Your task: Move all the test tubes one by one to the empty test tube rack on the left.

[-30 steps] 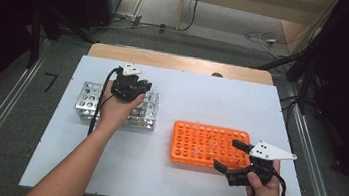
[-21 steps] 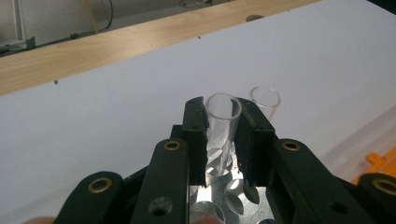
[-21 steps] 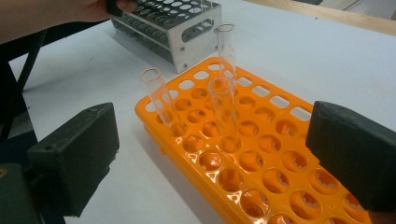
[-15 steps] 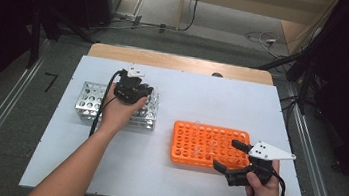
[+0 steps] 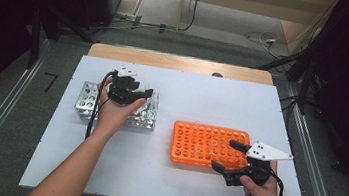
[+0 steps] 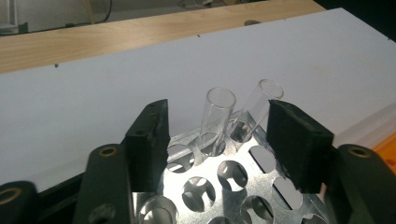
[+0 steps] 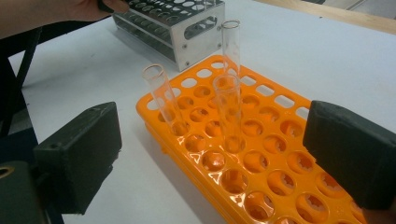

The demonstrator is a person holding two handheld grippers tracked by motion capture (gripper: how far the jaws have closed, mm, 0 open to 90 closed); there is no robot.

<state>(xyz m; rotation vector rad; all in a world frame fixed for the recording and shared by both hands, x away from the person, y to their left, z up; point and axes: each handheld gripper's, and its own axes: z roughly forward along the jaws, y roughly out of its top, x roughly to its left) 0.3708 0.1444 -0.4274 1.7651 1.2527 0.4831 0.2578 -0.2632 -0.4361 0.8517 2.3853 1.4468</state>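
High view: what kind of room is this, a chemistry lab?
More likely a lab-style recording bench than a working lab. A white table holds a metal tube rack, an orange tube rack and empty glass tubes, with cables across the floor.

1. Before you lies a white rectangular tabletop (image 5: 178, 93) with a pale wooden strip along its far edge.
2. On your left stands a silver metal test-tube rack (image 5: 88, 98), resting directly on the tabletop.
3. On your right sits an orange plastic test-tube rack (image 5: 197, 138), well apart from the metal one.
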